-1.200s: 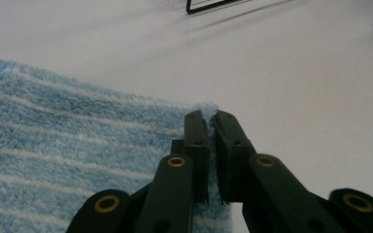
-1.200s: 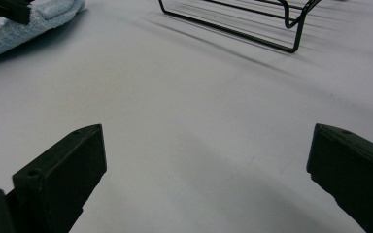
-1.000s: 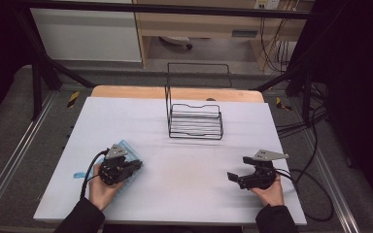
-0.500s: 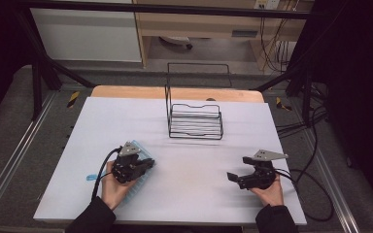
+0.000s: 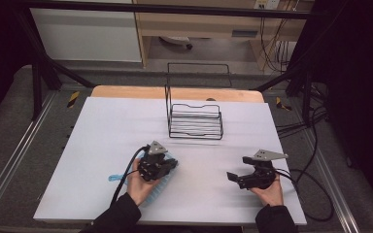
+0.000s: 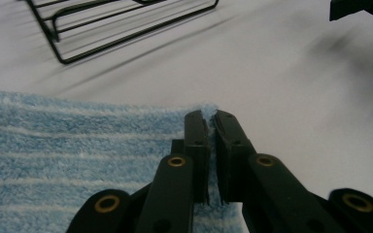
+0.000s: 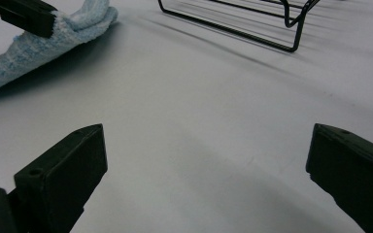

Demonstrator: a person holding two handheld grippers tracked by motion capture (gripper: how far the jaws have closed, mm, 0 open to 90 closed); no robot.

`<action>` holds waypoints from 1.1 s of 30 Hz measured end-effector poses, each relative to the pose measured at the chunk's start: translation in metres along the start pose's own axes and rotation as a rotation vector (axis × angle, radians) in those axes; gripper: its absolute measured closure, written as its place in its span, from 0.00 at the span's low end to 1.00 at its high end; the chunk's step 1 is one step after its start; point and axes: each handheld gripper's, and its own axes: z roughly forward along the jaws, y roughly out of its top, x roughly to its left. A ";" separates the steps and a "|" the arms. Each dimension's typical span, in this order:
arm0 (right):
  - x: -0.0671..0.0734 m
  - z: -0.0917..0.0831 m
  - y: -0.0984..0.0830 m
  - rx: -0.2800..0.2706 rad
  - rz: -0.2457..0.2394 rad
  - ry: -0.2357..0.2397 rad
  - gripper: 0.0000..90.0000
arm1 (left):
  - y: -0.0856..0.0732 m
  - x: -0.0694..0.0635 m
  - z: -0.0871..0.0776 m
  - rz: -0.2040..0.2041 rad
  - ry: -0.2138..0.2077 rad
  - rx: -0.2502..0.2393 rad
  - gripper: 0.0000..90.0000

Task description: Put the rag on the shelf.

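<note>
- Blue terry cloth (image 6: 77, 155), soft with pale stripes, lies near the table's near-left; the left gripper (image 6: 211, 127) has its jaws pinched together on the cloth's right edge.
- White table (image 5: 102, 126) spreads bare between the grippers.
- Right gripper (image 7: 204, 160) rests at the near right, jaws wide apart.
- Black wire rack (image 5: 194, 119) stands at the far centre.

Light blue terry cloth (image 6: 77, 160), faint pale stripes, lies on white table (image 5: 102, 131) near front-left; one edge pinched and raised off surface. Black wire rack (image 5: 194, 109) stands upright at table's far centre, empty.
</note>
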 end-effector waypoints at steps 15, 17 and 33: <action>0.001 0.000 0.000 0.002 0.003 -0.006 0.02 | 0.009 -0.029 0.052 0.027 -0.062 0.053 0.91; 0.000 0.000 0.000 0.001 0.005 -0.007 0.03 | 0.008 -0.026 0.055 0.040 -0.093 0.081 0.84; 0.022 0.012 0.013 0.011 0.036 0.000 0.11 | -0.003 0.052 -0.035 0.050 -0.029 0.077 0.36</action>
